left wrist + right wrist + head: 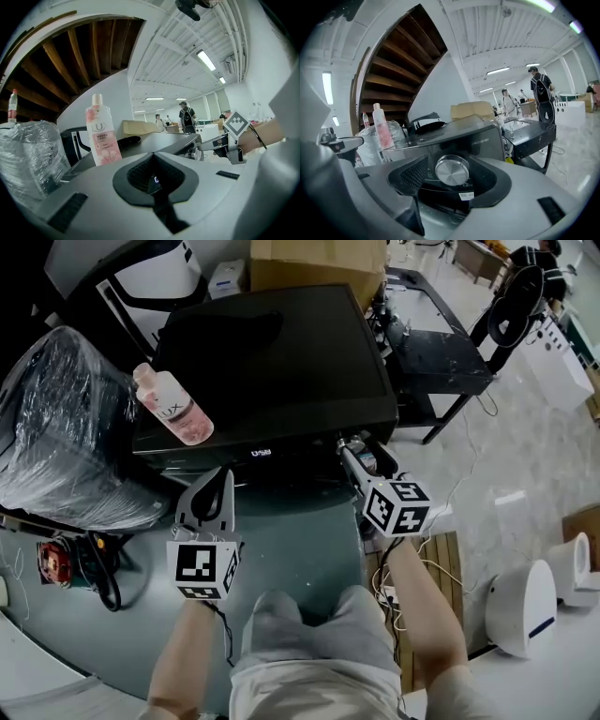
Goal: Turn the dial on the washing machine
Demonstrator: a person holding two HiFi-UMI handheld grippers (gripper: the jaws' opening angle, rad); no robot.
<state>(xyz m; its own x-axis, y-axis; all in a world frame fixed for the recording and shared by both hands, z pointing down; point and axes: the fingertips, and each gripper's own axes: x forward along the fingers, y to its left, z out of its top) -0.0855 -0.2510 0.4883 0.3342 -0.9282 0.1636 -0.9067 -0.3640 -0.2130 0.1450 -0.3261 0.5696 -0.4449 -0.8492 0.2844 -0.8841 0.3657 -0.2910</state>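
Honestly, the right gripper (pixel 355 457) has its jaws spread loosely round the silver dial (pixel 452 171) at the near right corner of the washing machine (pixel 281 362), not pinching yet, left gripper (pixel 214 495) closed and idle, so clamping off-centre could make the pads skid off it.

The dial (pixel 452 170) is brushed silvery metal with a radial sheen. The washer (pixel 281 362) has a smooth, glossy black lid. At the lid's 9 o'clock lies a clear glossy plastic bottle (pixel 173 407), beyond it a bundle (pixel 56 418) in crinkled shiny film, and at 12 a matt cardboard box (pixel 319 263).
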